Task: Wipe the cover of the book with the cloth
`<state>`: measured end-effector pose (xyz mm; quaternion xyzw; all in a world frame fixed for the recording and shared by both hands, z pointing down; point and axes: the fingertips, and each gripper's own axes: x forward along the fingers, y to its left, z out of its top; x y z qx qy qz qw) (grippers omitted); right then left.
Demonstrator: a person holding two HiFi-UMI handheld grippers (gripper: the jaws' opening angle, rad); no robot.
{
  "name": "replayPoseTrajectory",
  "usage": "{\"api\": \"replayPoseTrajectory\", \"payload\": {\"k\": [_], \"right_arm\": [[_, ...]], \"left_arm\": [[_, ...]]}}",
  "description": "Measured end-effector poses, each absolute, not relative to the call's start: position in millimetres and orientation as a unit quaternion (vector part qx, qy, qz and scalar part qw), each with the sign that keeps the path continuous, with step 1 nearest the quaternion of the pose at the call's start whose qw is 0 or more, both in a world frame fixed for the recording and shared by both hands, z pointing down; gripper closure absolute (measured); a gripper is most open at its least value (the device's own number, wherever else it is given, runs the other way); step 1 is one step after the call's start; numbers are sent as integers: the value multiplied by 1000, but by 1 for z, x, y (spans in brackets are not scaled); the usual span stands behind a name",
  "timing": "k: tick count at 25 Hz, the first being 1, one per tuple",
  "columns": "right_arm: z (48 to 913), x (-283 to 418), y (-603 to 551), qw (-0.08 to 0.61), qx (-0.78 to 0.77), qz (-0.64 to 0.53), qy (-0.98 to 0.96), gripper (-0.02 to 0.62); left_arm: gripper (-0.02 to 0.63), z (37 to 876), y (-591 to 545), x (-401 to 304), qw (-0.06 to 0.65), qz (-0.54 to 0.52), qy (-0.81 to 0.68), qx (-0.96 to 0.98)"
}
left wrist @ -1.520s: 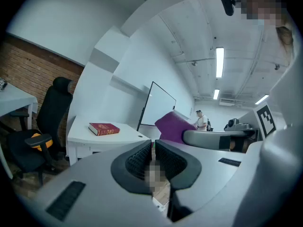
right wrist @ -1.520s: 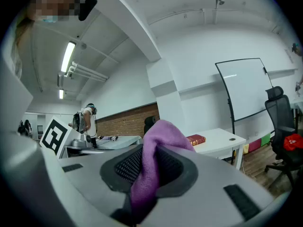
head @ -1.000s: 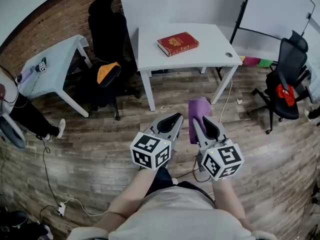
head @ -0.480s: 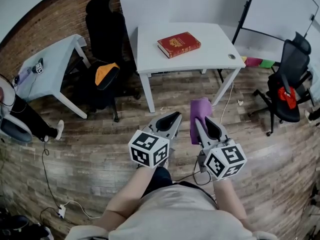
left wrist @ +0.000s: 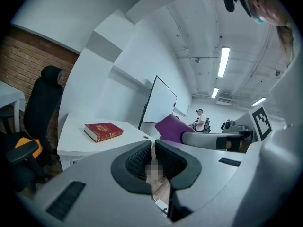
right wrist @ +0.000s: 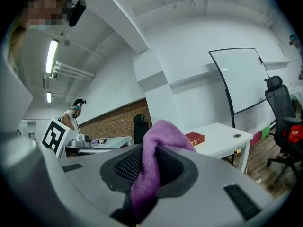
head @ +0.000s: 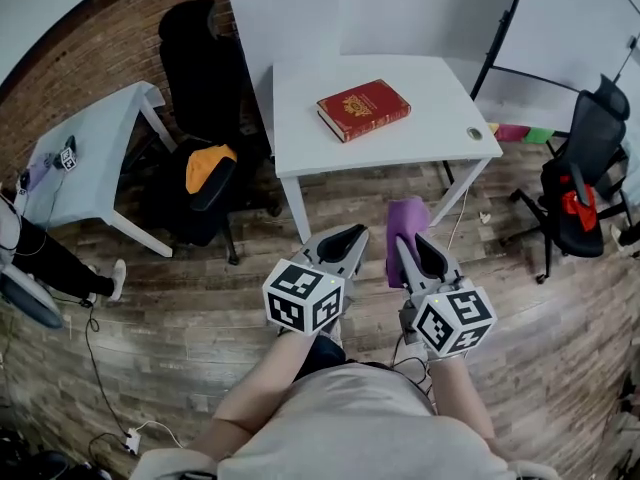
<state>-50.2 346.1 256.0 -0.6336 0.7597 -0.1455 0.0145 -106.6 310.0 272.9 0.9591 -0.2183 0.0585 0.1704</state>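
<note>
The left gripper [head: 352, 234] [left wrist: 153, 147] is empty, with its jaws drawn together to a thin slit. Just beside it, the right gripper [head: 404, 242] [right wrist: 148, 156] is clamped on a purple cloth [head: 405, 219] [right wrist: 159, 132], which bunches up past the jaw tips. A person holds both over a wood plank floor [head: 200, 308], well short of a white table [head: 420, 133]. Only open floor lies between the grippers and the table.

A black chair [head: 205, 173] with an orange patch stands left of the table. Beyond it is a second white table [head: 95, 133]. Another black chair [head: 583, 168] stands at the right, below a whiteboard [head: 570, 18].

The book [head: 363, 109] [left wrist: 103, 131] [right wrist: 194, 138] lies flat and closed near the table's middle. It is a thick red hardback with gold ornament on its cover.
</note>
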Motion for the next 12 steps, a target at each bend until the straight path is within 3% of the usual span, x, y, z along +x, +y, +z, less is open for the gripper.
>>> {"api": "replayPoseTrajectory", "payload": {"k": [12], "right_arm": [[255,-53,253,30,-646,-141,750,508]], "left_arm": [[568,279,222,-103,176,64,-197,962]]}}
